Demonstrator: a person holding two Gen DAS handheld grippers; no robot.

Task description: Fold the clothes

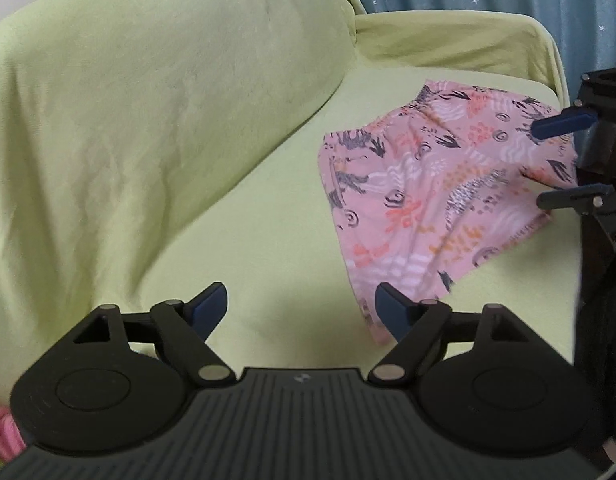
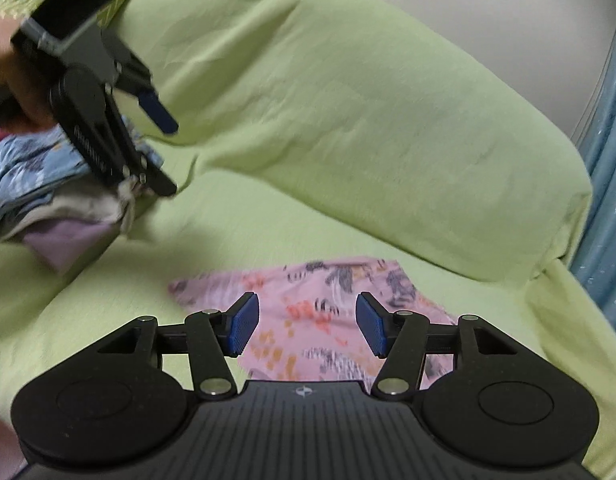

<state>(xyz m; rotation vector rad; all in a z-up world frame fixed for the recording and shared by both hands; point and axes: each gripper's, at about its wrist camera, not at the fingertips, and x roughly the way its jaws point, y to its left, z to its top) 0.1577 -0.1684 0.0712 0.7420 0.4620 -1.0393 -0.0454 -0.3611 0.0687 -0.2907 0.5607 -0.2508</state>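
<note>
Pink patterned garment (image 1: 440, 184) lies folded and flat on the seat of a green-covered sofa (image 1: 155, 128), toward the armrest end. Right gripper (image 2: 307, 325) hovers directly over it — jaws spread wide, nothing between the blue pads (image 2: 243, 324), cloth visible through the gap. Left gripper (image 1: 301, 309) is off to the side above bare seat, also wide open and empty; the garment's near corner sits just beside its right finger. A pile of other clothes (image 2: 47, 196) rests at the far end of the seat, well apart from the pink piece.
</note>
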